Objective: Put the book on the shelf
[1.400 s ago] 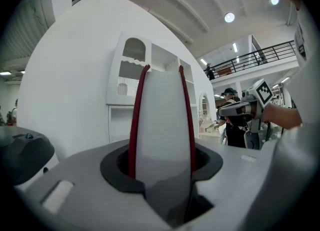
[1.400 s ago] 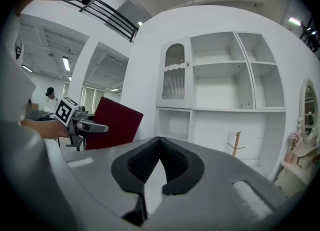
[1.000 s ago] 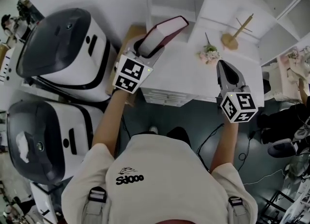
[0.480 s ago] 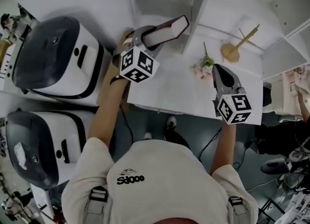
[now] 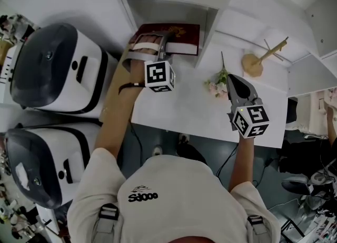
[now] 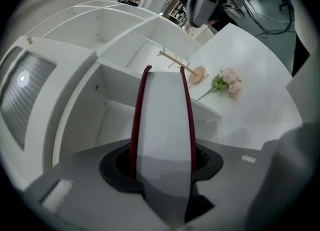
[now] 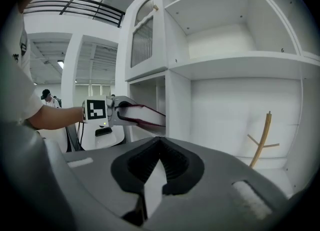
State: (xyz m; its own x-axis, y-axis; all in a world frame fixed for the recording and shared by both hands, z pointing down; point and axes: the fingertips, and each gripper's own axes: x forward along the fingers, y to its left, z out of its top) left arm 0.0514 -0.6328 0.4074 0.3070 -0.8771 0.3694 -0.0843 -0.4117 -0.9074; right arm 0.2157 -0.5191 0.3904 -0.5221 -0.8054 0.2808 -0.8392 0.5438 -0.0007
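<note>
left gripper (image 5: 161, 44) clamped on the red-covered book (image 5: 174, 31), holding it flat, its far end at the mouth of a lower compartment of the white shelf (image 5: 211, 18). right gripper (image 5: 234, 81) jaws together, empty, above the white table (image 5: 179, 108), beside a flower sprig (image 5: 217, 84).

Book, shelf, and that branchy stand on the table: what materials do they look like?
Book: dark red stiff cover, probably coated board; pale paper edges. Shelf: smooth matte white board, painted or laminated; peg holes show. Stand: bare tan wood, by its colour.
</note>
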